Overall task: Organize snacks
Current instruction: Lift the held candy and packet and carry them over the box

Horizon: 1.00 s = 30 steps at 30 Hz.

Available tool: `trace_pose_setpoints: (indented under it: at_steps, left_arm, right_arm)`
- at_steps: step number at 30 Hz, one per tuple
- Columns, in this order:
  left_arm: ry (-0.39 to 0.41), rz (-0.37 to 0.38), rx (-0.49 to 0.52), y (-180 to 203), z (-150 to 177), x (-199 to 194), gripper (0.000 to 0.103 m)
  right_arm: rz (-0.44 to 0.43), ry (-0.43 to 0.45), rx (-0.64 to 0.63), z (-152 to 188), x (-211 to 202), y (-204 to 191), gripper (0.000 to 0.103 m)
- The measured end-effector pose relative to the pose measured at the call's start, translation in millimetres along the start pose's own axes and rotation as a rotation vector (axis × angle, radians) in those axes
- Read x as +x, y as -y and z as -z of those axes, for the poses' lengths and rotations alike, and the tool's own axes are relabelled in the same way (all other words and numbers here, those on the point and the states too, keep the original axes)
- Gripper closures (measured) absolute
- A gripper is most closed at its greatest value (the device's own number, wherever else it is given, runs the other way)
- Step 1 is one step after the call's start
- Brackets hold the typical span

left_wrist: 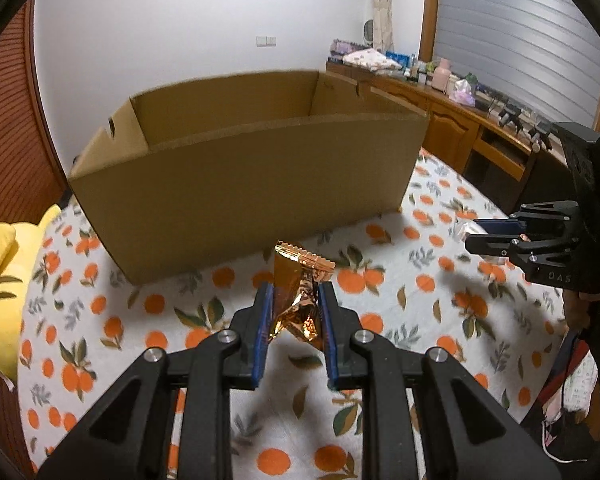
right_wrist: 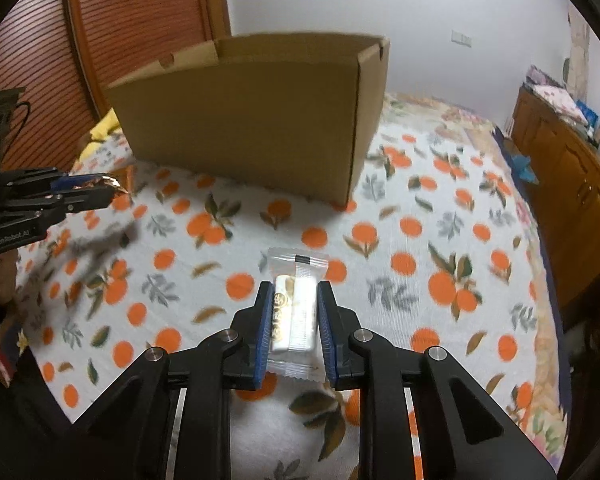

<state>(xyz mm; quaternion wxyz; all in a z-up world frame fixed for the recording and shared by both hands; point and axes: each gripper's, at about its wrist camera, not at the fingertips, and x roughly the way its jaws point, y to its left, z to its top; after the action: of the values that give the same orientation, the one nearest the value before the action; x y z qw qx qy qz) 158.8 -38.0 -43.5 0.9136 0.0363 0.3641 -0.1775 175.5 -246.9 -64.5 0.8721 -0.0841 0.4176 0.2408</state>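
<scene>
Crinkled gold-foil snack packet [left_wrist: 298,300] pinched in left tongs [left_wrist: 293,312], clear-wrapped white bar [right_wrist: 294,312] clamped in right tongs [right_wrist: 293,312], both short of cardboard box [left_wrist: 236,168]; slick wrappers may slip.

- A home bedroom, by the look of it.
- An orange-print bedsheet [right_wrist: 420,240] covers the wide soft surface in the foreground.
- A yellow plush toy [left_wrist: 4,280] lies at its left edge.
- Far right, a wooden cabinet [left_wrist: 452,128] holds bottles and folded cloth, below a curtain [left_wrist: 382,0].
- A slatted wooden door [right_wrist: 112,32] stands far left.
</scene>
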Motion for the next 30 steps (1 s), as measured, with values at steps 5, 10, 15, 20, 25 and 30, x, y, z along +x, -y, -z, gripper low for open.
trace_pose_setpoints:
  at_steps: [5,10,15,20,25,30]
  left_arm:
    - [0.048,-0.008,0.003,-7,-23,-10,0.083]
    - [0.1,-0.027,0.004,-17,-49,-18,0.083]
    - [0.137,-0.047,0.0,-33,-73,-18,0.083]
    - [0.148,-0.057,-0.013,-47,-89,-7,0.083]
    - [0.142,-0.063,-0.024,-59,-101,10,0.083]
    - [0.135,-0.068,-0.037,-70,-108,28,0.083]
  right_arm:
    - [-0.011,0.06,-0.037,-25,-13,-9,0.083]
    - [-0.024,0.121,-0.079,-54,-24,-17,0.083]
    - [-0.042,0.177,-0.111,-85,-28,-21,0.083]
    - [-0.058,0.213,-0.133,-114,-21,-21,0.083]
    - [-0.069,0.231,-0.14,-136,-7,-18,0.083]
    - [-0.082,0.231,-0.129,-157,14,-13,0.083]
